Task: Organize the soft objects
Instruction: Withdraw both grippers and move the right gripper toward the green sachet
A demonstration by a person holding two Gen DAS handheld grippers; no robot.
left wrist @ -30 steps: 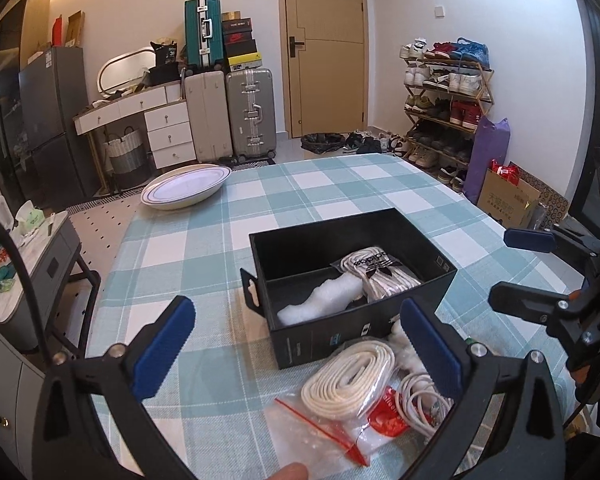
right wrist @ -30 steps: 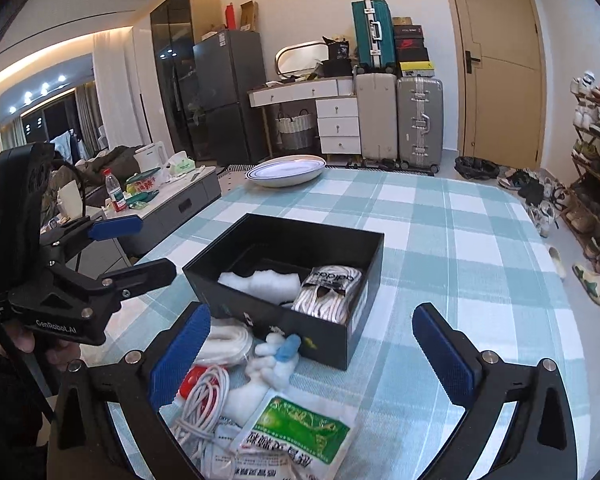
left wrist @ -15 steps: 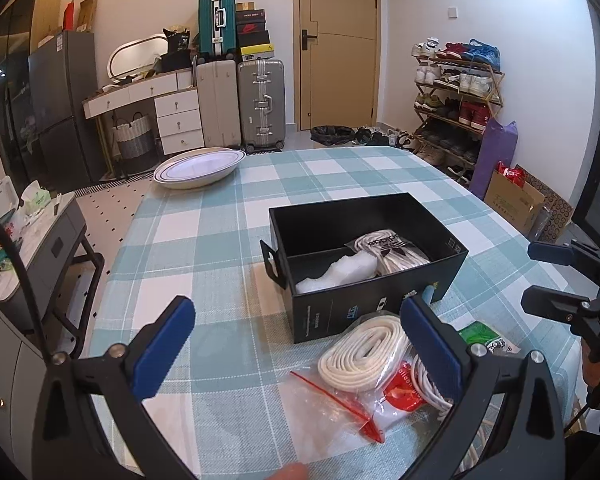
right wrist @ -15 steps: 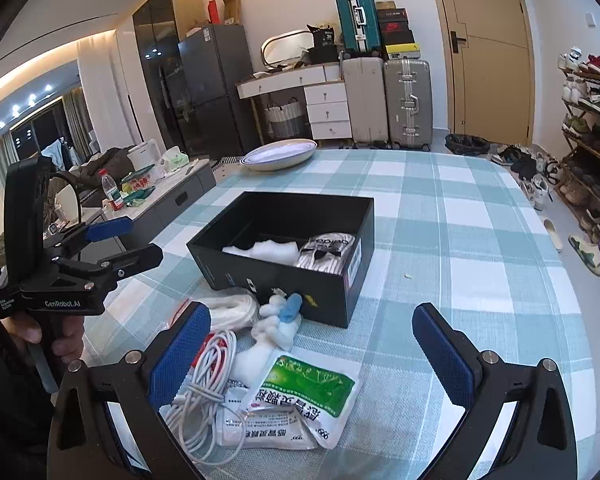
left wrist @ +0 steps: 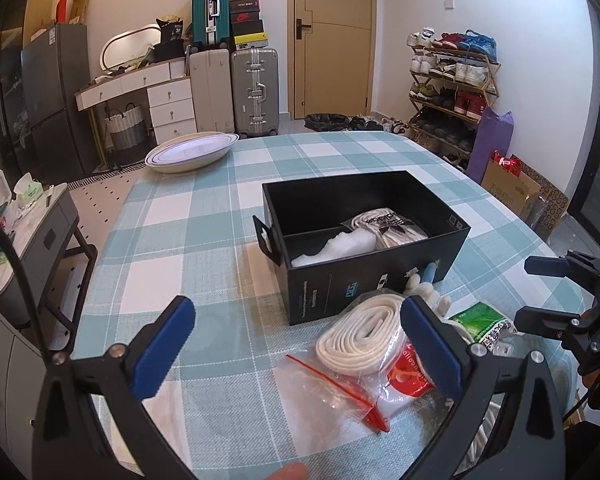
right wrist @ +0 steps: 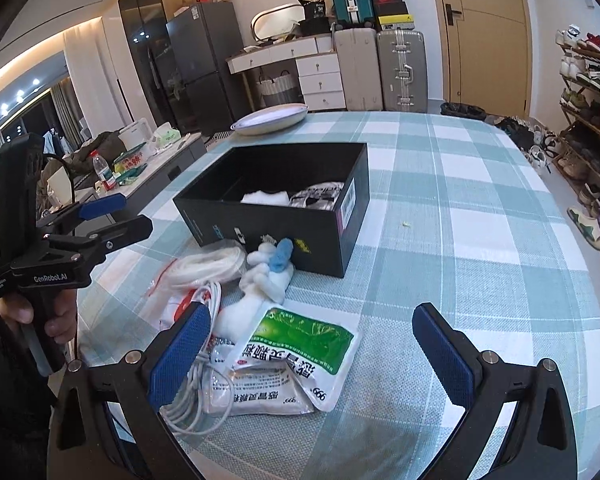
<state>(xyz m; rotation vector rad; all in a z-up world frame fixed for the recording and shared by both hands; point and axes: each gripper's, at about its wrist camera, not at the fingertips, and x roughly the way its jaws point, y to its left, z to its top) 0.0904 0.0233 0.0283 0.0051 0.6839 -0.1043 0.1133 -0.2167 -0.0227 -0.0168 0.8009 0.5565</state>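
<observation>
I am judging the sorting as partly done: a white fluffy wad [left wrist: 334, 245] and a bagged bundle of white laces [left wrist: 388, 227] are lying inside the open black cardboard box [left wrist: 364, 288]. Just in front of it, a coiled white cord in a clear zip bag [left wrist: 360, 336], a white-and-blue soft toy [right wrist: 270, 266] and green-printed sachets [right wrist: 300, 344] are waiting on the checked tablecloth [left wrist: 188, 240]. I am holding my left gripper [left wrist: 296, 344] and right gripper [right wrist: 308, 352] spread wide, both empty.

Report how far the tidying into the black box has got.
Partly done. The black box already holds white stuffing and a bagged bundle. Both grippers, left and right, are open and empty. The rope coil, cable, plush toy and green packet remain outside.
</observation>
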